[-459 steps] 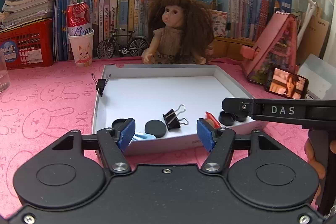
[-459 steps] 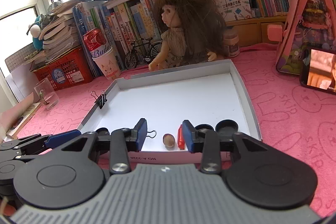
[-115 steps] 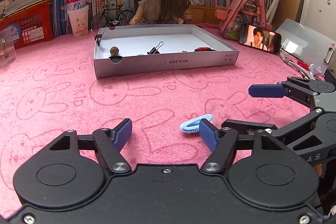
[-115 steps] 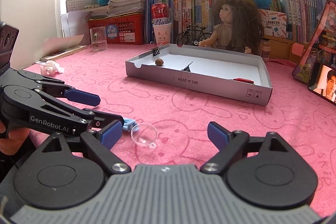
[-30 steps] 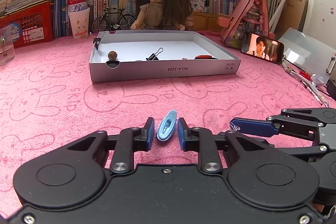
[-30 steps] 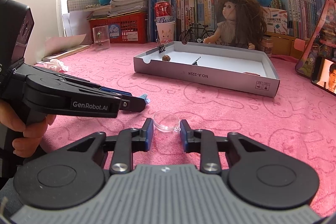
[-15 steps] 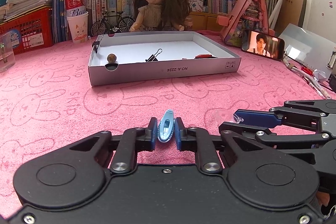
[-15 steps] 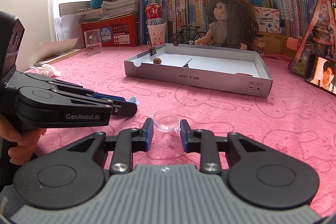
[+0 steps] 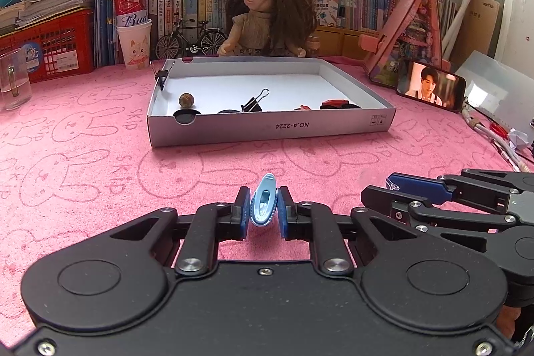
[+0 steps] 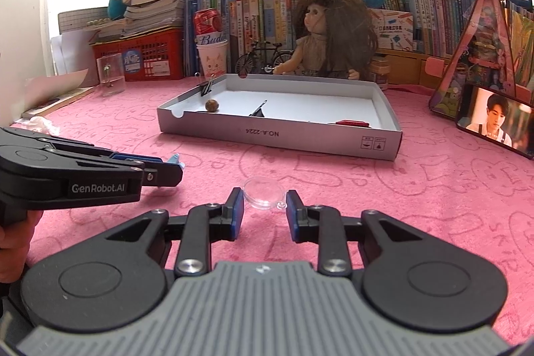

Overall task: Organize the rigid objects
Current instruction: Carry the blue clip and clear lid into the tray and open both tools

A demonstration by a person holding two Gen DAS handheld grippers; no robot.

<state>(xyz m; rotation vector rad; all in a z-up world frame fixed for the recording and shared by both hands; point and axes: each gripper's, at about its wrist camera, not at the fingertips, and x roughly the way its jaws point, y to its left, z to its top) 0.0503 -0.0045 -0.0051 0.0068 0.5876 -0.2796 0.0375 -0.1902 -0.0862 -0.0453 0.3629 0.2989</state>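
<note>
Two grips: left tongs (image 9: 263,212) pinch the small blue plastic clip (image 9: 264,204), right tongs (image 10: 263,212) squeeze a clear round plastic lid (image 10: 263,192), which could pop free.

The right gripper (image 10: 263,211) has its blue-padded fingers (image 10: 237,214) on either side of a clear round dish (image 10: 263,192) that sits at their tips on the pink counter (image 10: 434,189). Left of it, the left gripper (image 10: 168,167) is clamped on a light blue clip (image 10: 175,160). Farther back lies a white tray (image 10: 277,132) containing a brown bead (image 10: 212,105), with a doll (image 10: 328,35) behind it.
</note>
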